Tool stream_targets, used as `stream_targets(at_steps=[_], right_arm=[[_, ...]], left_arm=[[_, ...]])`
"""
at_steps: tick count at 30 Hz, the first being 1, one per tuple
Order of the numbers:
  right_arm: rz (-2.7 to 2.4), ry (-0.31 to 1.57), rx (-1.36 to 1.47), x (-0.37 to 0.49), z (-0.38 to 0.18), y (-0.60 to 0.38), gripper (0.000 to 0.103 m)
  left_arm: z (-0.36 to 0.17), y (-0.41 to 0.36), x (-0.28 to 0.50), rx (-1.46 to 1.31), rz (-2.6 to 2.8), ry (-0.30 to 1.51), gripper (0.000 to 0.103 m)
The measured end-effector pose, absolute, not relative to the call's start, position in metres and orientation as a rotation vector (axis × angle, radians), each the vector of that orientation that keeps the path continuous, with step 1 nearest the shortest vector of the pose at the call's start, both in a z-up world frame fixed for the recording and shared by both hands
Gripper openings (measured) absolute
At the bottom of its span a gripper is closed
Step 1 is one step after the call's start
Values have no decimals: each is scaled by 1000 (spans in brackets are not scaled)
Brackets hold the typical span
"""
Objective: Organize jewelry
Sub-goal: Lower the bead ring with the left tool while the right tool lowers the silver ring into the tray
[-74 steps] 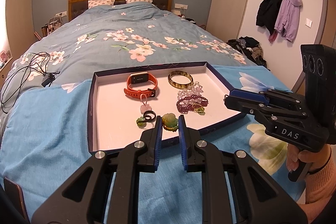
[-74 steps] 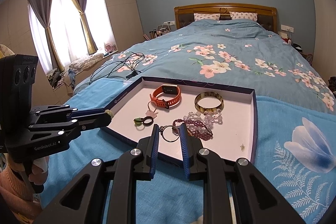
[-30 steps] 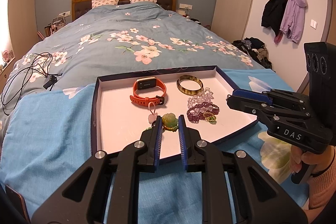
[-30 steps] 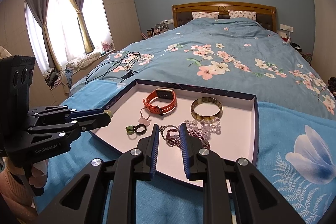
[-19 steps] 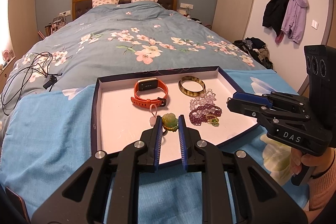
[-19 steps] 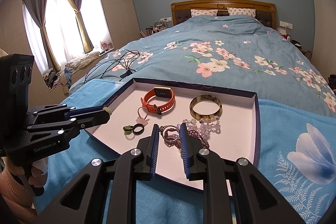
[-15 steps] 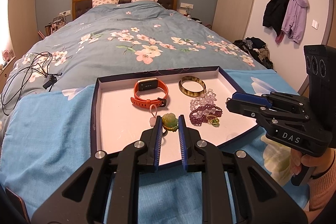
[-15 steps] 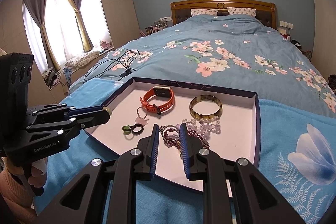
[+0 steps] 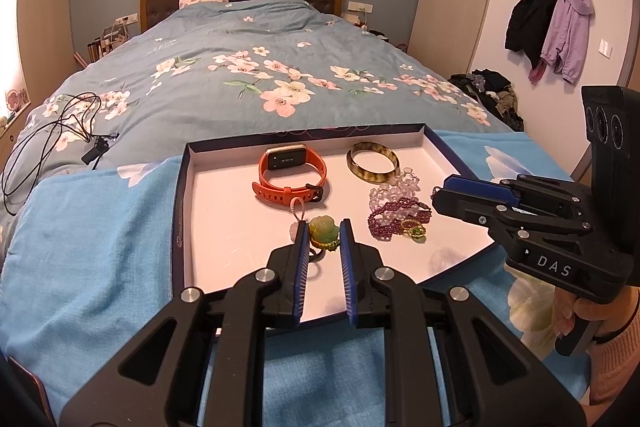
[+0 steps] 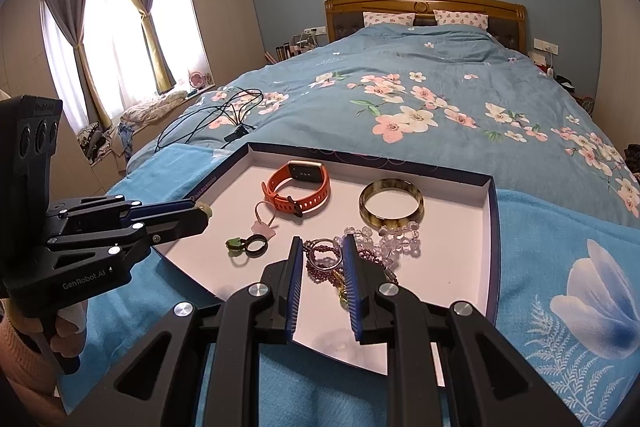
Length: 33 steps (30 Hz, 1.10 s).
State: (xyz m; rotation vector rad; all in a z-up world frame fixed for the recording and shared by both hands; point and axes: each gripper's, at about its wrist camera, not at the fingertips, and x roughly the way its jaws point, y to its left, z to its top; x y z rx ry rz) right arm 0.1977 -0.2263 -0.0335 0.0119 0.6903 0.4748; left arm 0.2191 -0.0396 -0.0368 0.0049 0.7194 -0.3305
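Pinching green pendant (image 9: 322, 230) between left tool (image 9: 323, 227) tips, above tray (image 9: 182, 211).

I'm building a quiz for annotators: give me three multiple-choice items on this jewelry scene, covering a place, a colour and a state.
1. The watch lies: A in the tray; B on the duvet; C on a chair.
2. Its strap is: A black; B orange; C white.
3. The left claw is: A wide open, empty; B shut on the green pendant; C out of view.
Key: A, it sits beside the bangle inside the rim; B, orange in both views; B, the pendant sits pinched between the pads.
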Motion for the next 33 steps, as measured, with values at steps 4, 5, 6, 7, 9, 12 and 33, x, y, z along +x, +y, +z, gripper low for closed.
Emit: stream_targets(at_steps=[4, 5, 6, 7, 9, 12, 33], right_arm=[[471, 700, 12, 202, -37, -226, 18], [470, 703, 11, 202, -37, -227, 18], [469, 704, 11, 203, -38, -226, 18], [469, 706, 9, 203, -38, -225, 18], [467, 711, 6, 205, -40, -224, 18], [463, 717, 3, 207, -42, -224, 18], [447, 771, -30, 221, -57, -214, 18]], left_arm=[[-39, -39, 223, -1, -328, 731, 16], [-40, -39, 224, -2, -327, 733, 16], [-41, -39, 224, -4, -325, 736, 16], [-42, -39, 225, -5, -324, 738, 16], [-43, -39, 226, -5, -322, 743, 16], [-45, -40, 229, -5, -320, 750, 16], [-59, -43, 241, -4, -302, 788, 16]])
